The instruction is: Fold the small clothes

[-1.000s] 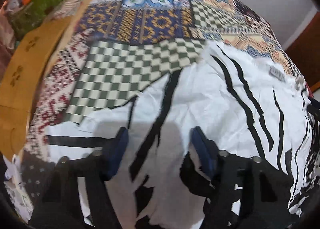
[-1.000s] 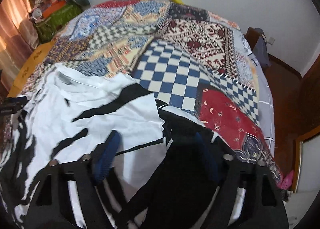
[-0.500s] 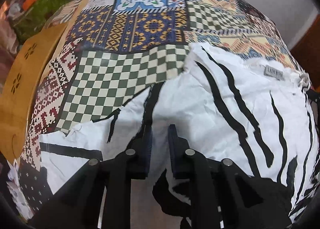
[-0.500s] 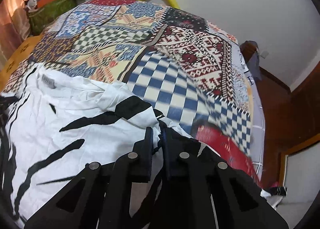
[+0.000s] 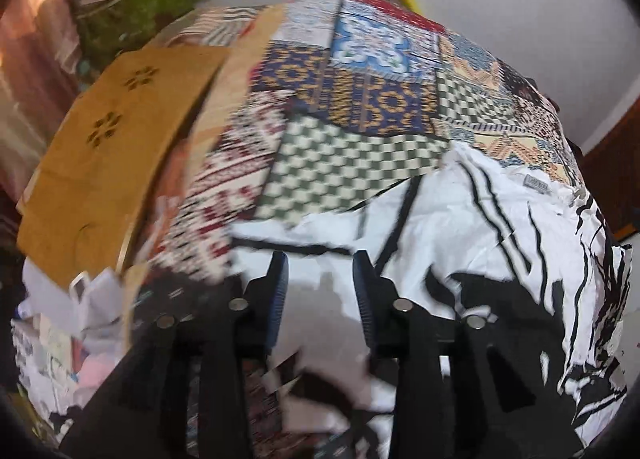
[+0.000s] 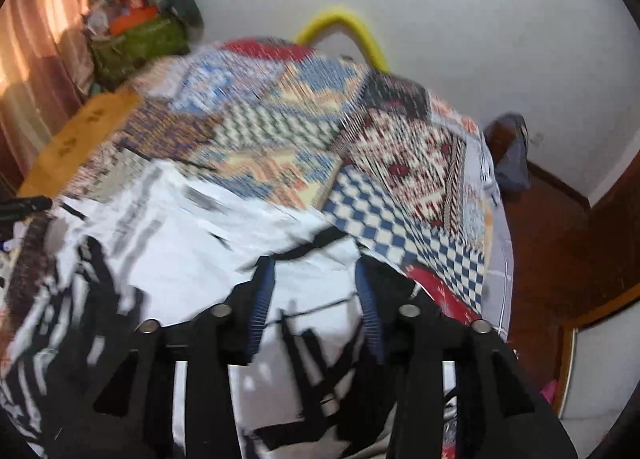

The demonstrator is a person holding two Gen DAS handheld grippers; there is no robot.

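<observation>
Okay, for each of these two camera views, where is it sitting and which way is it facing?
Left wrist: on the left gripper, angled down at the white-and-black garment on the patchwork bedspread; only its opening fingers show.
Right wrist: on the right gripper, angled down at the garment's other side; its opening fingers show.
Shared: garment, bedspread, yellow hoop, green bag.

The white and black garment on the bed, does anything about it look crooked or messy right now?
Yes. The white and black garment lies rumpled and askew on the patchwork bedspread, creased, not squared. Both grippers' jaws are opening above it, with no cloth pinched.
</observation>
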